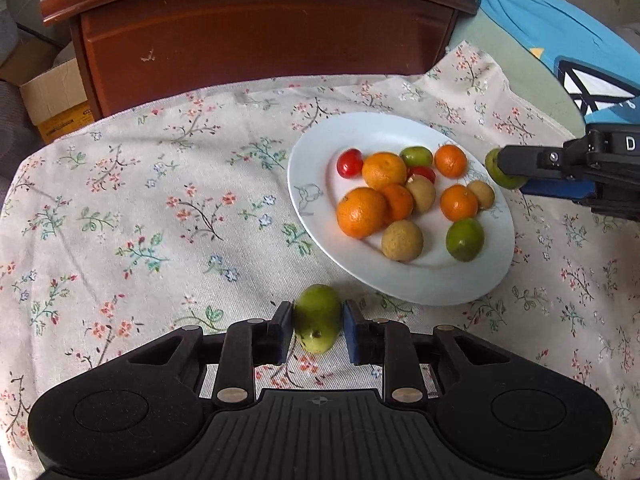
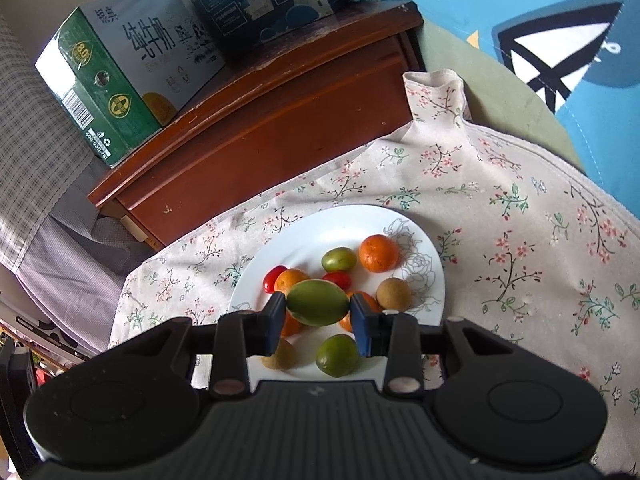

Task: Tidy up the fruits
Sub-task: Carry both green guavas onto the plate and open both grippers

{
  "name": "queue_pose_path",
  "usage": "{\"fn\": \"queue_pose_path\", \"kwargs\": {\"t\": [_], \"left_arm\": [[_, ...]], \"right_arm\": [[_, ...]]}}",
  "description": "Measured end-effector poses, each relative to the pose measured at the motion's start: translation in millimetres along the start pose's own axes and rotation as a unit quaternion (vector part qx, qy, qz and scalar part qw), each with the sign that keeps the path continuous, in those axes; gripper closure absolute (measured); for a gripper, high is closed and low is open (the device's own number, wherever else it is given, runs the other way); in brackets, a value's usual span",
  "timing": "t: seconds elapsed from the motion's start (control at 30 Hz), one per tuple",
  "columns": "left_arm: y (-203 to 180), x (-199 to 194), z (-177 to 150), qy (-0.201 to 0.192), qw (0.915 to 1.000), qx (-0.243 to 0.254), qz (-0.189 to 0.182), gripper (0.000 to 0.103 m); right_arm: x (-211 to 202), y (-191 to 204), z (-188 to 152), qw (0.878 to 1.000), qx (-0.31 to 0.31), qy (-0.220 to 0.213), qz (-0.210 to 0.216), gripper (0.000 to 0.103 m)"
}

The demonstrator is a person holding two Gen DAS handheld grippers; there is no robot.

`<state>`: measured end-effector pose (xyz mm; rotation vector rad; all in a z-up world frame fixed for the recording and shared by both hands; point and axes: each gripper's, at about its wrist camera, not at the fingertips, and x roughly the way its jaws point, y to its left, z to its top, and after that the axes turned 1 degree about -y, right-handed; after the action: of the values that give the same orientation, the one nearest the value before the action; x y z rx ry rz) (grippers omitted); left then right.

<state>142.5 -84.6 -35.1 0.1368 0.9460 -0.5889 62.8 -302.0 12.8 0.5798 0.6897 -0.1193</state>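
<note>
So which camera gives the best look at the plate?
The left wrist view. There the plate lies almost wholly in sight, all its fruit countable. In the right wrist view the right gripper and the green fruit it holds hide the plate's near part.

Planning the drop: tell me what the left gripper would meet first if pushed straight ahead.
Probably the near rim of the white plate. The left gripper, holding a green fruit, points across bare floral cloth toward it; height is unclear.
</note>
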Motion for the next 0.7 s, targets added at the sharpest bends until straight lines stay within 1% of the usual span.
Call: {"fn": "queue_pose_path", "kwargs": {"t": [0.13,0.27,0.43,0.5,0.6,0.7], "left_arm": [[11,-8,17,-0.037,0.9985,-0.038,-0.007,0.079],[11,-9,31,-0.069,0.9967,-0.042,-0.010,0.079],[8,2,41,-0.074,0.9961,-0.045,-0.014,0.079],[7,7,44,-0.076,0.9960,-0.046,-0.012,0.079],[6,9,49,-0.085,0.9949,-0.051,-0.019,0.079],[5,10,51,-0.088,0.9947,-0.050,-0.020,0.079]], "right_arm": [[8,-10,6,0.999,0.033,0.007,0.010,0.067],[14,-11,9,1.000,0.027,0.003,0.007,0.067],[25,-13,10,1.000,0.026,0.008,0.003,0.067],[28,-12,10,1.000,0.021,0.006,0.000,0.067],[33,-11,10,1.000,0.009,0.005,-0.007,0.067],[36,-11,9,1.000,0.009,0.004,-0.004,0.065]]}}
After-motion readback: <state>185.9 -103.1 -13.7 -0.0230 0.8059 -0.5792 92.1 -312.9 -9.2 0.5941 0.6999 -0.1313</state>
